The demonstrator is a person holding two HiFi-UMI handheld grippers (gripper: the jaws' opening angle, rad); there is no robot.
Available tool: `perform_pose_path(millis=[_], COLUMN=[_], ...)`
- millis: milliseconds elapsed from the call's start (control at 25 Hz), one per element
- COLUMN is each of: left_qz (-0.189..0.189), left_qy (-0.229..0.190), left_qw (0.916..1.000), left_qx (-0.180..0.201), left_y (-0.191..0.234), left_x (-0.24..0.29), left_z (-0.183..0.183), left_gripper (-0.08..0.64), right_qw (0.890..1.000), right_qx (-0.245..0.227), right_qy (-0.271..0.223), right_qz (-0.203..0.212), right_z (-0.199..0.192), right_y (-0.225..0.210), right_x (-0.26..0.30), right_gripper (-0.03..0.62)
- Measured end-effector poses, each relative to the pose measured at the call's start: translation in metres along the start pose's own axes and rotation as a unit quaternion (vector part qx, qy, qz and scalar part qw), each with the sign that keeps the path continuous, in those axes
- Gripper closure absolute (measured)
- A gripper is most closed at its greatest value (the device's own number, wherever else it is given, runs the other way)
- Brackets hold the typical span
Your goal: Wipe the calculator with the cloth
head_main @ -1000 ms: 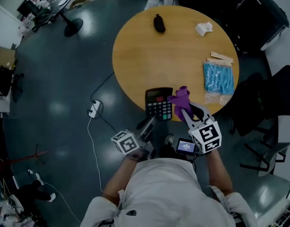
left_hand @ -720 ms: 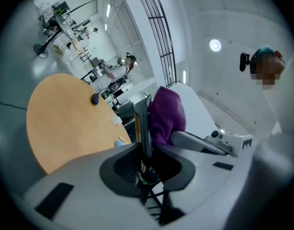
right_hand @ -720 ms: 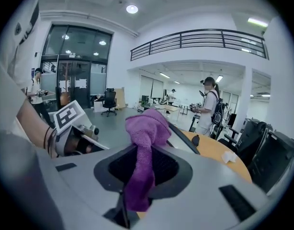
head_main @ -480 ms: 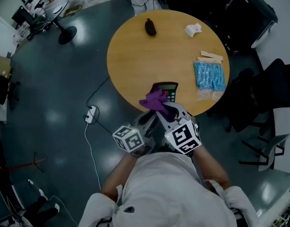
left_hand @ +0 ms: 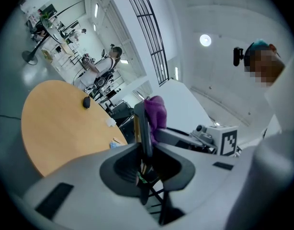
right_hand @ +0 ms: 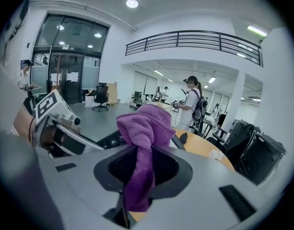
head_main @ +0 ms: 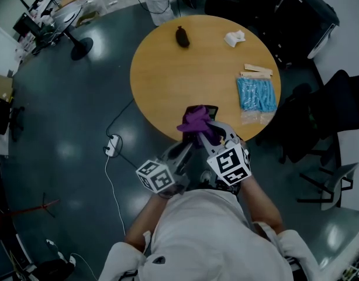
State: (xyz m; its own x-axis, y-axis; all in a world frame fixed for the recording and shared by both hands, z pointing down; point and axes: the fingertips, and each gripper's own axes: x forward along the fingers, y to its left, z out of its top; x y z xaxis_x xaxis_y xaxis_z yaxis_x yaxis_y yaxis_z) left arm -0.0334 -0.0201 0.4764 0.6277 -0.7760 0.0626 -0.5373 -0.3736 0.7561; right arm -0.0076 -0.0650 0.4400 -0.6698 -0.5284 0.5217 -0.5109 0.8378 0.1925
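Head view shows the calculator [head_main: 210, 109] lifted just off the round table [head_main: 168, 63] at the table's six o'clock edge, close in front of the person. The left gripper [head_main: 188, 148] has its jaws pinched on the calculator's near end; its own view shows the body edge-on, upright between the pads. The right gripper [head_main: 210, 134] has its jaws clamped on the purple cloth [head_main: 194, 120], which bunches out past the tips and lies against the calculator's face, covering most of it.

The step in hand looks like the wipe itself, probably somewhere in its middle. To do it well, the left grip should stay firm and steady so the calculator does not twist or slip out under the rubbing. The right side should press only with the soft bunch of cloth, never with the hard jaw tips, and sweep across the keys and display in long passes. The edges and the end nearest the left pads likely need their own pass.

On the table, a dark object [head_main: 182, 36] sits at eleven o'clock, a crumpled white thing [head_main: 234, 38] at one o'clock, and a blue packet [head_main: 256, 94] at three o'clock, all well apart from the work.
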Motion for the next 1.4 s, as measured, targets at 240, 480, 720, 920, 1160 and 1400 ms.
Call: perform_pose_path(millis=[240,480,720,920,1160,1400], left_qz=[0.016,0.006,-0.019,-0.026,-0.022,-0.031], left_qy=[-0.001,0.004,-0.020,-0.033,-0.035,-0.019], left_qw=[0.9999,0.9997,0.9996,0.9985,0.9979,0.9985], left_qx=[0.004,0.023,-0.002,-0.036,-0.049,-0.040], left_y=[0.004,-0.006,-0.017,-0.018,-0.011,-0.011], left_x=[-0.007,-0.001,-0.006,-0.016,-0.020,-0.017], left_z=[-0.004,-0.005,0.000,0.003,0.006,0.013], left_gripper=[0.495,0.495,0.495,0.495,0.495,0.495], right_qw=[0.999,0.998,0.999,0.999,0.997,0.996], right_qx=[0.036,-0.019,-0.025,0.015,0.043,-0.011], right_qy=[-0.002,-0.055,-0.034,-0.015,0.004,-0.046], right_qz=[-0.034,0.010,-0.014,-0.036,-0.070,-0.070], right_z=[-0.007,0.050,0.041,0.014,-0.014,0.029], right_y=[-0.043,0.000,-0.005,-0.034,-0.064,-0.065], right_x=[-0.019,-0.022,-0.013,-0.022,-0.042,-0.060], right_gripper=[0.508,0.508,0.508,0.508,0.508,0.508])
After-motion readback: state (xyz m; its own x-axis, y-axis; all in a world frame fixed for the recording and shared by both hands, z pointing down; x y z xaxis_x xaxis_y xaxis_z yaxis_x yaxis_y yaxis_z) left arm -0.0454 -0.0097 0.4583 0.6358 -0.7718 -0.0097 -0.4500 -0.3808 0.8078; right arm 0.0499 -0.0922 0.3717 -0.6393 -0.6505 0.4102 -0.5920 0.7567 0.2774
